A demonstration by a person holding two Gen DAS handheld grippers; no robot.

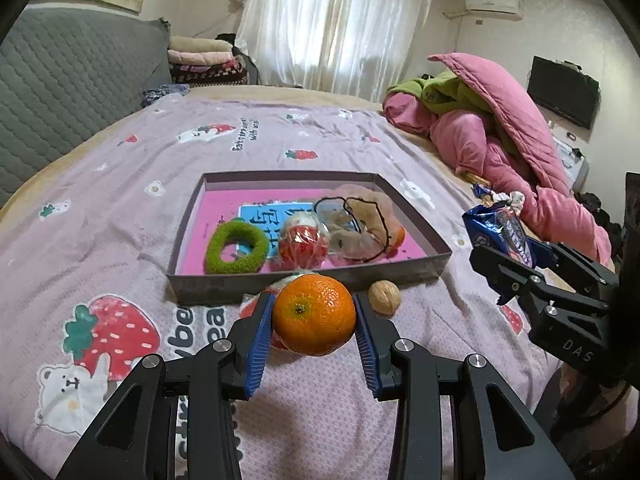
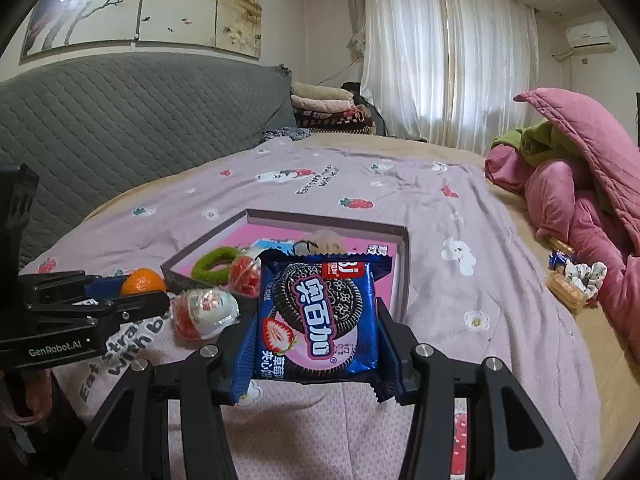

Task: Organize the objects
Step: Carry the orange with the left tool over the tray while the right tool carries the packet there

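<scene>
left tongs clamped on orange, right tongs gripping cookie packet; both just in front of tray, walnut beside its front wall

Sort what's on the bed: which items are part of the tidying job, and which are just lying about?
Job: orange in left gripper; cookie packet in right gripper; shallow box; walnut; wrapped egg toy.

Lying about: pink quilt; folded blankets; small basket.

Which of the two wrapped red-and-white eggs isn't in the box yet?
The egg lying on the bedspread in front of the box, beside the left gripper. The other egg sits inside.
</scene>
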